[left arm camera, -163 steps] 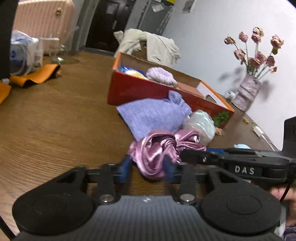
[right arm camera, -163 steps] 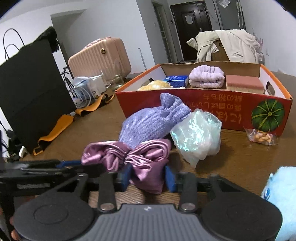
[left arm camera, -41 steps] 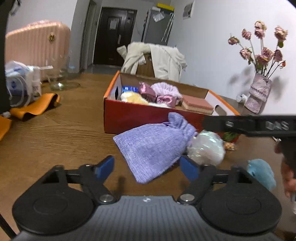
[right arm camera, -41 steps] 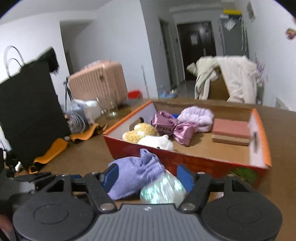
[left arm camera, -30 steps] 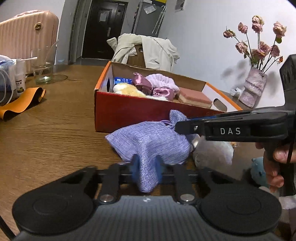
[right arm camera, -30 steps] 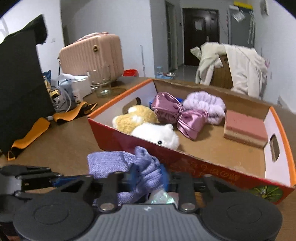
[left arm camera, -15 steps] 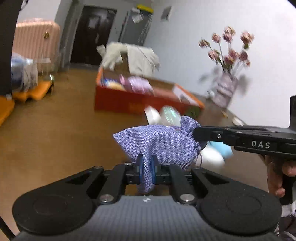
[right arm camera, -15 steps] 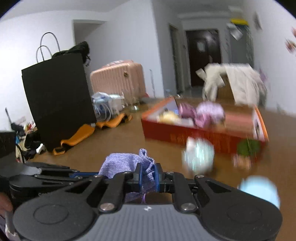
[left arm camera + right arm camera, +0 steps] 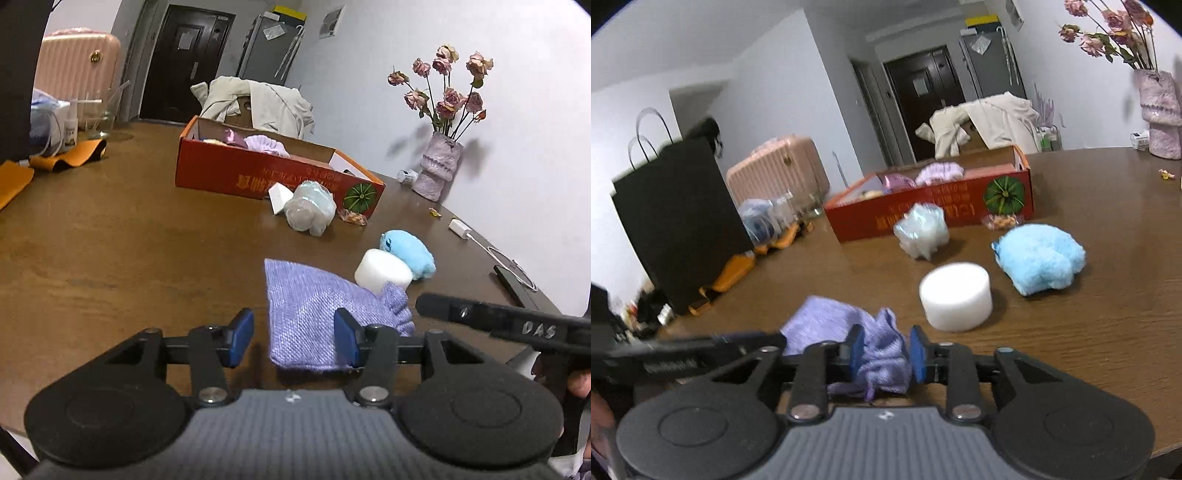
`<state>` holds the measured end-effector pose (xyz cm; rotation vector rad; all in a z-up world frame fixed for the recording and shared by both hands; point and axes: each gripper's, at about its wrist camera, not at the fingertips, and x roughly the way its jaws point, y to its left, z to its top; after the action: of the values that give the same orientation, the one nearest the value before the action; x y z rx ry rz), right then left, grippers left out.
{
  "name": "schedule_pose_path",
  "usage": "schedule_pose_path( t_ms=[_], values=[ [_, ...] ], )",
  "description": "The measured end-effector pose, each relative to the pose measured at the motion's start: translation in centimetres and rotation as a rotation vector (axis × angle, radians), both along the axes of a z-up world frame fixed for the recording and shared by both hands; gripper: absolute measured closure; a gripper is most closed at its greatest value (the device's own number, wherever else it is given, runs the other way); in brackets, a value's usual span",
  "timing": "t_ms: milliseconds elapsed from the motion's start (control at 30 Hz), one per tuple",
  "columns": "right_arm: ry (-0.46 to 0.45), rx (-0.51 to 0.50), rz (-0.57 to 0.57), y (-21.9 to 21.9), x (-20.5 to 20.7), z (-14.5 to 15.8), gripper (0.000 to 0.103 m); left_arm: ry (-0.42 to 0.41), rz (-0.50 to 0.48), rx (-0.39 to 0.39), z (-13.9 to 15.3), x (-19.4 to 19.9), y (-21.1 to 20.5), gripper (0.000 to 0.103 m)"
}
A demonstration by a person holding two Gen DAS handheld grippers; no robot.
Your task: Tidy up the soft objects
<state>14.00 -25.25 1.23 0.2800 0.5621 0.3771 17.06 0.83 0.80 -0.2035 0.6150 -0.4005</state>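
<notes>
Left fingers (image 9: pixel 243 338) spread wide, blue pads either side of the lilac drawstring pouch (image 9: pixel 306 314) and gripping nothing. Right fingers (image 9: pixel 857 349) pinched on the pouch's gathered neck, pouch body lying flat on the bench (image 9: pixel 1108 295). Risk right here: neck cloth slipping free on a lift with only one end held, or the body dragging. Just beyond the right fingers, white foam cylinder (image 9: pixel 956 295) and blue plush (image 9: pixel 1039 258), easily nudged. Farther ahead, crinkly mesh ball (image 9: pixel 921 230) against the red box (image 9: pixel 923 218); clipping its wall possible on a low carry.
</notes>
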Motion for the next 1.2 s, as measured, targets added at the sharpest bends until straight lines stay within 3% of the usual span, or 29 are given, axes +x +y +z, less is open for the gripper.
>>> schedule_pose_path(
  t_ms=[67, 133, 233, 300, 333, 500, 633, 700, 733, 767, 867, 933, 1033, 1100, 1200],
  values=[
    [-0.003, 0.028, 0.011, 0.0, 0.2, -0.1, 0.056, 0.005, -0.004, -0.001, -0.3, -0.1, 0.0, 0.053],
    [0.000, 0.026, 0.015, 0.4, 0.7, -0.5, 0.056, 0.010, -0.016, 0.004, -0.5, -0.2, -0.2, 0.053],
    [0.018, 0.030, 0.026, 1.2, 1.4, -1.1, 0.061, 0.013, -0.006, 0.018, -0.9, 0.2, -0.1, 0.057],
    [0.019, 0.025, 0.042, 1.9, 1.6, -1.4, 0.081, 0.036, 0.048, 0.036, -1.2, 1.2, 0.2, 0.064],
    [0.023, 0.021, 0.049, 2.1, 1.7, -1.6, 0.084, 0.039, 0.065, 0.037, -1.2, 1.6, 0.5, 0.066],
    [0.043, 0.018, 0.061, 2.6, 1.8, -1.8, 0.085, 0.059, 0.105, -0.011, -1.1, 3.0, 1.4, 0.073],
    [0.028, -0.009, 0.235, 5.1, 1.0, -1.2, 0.085, 0.068, 0.172, -0.037, -1.0, 5.5, 1.7, 0.073],
    [0.022, -0.010, 0.333, 6.7, 0.7, -1.1, 0.085, 0.050, 0.184, -0.071, -0.5, 6.9, 1.8, 0.067],
    [0.015, -0.020, 0.362, 7.4, 0.7, -1.2, 0.085, 0.040, 0.194, -0.075, -0.3, 7.2, 1.7, 0.058],
    [0.014, -0.032, 0.362, 7.7, 0.8, -1.2, 0.085, 0.027, 0.206, -0.069, -0.1, 7.3, 1.6, 0.049],
    [0.011, 0.002, 0.288, 6.0, 1.0, -1.0, 0.083, -0.021, 0.199, -0.029, 0.5, 6.2, 1.6, 0.035],
    [-0.003, 0.024, 0.213, 4.1, 1.1, -0.5, 0.080, -0.027, 0.182, -0.017, 0.6, 4.8, 1.8, 0.030],
    [-0.033, 0.004, 0.103, 2.1, 1.9, 0.3, 0.061, -0.035, 0.104, -0.033, 0.5, 2.5, 1.6, 0.023],
    [-0.032, -0.015, 0.089, 2.0, 3.2, 0.4, 0.051, -0.055, 0.056, -0.009, 0.3, 1.5, 0.7, 0.019],
    [-0.019, 0.004, 0.116, 2.8, 5.1, 0.0, 0.047, -0.040, 0.060, 0.028, -0.5, 1.6, 0.0, 0.023]
  ],
)
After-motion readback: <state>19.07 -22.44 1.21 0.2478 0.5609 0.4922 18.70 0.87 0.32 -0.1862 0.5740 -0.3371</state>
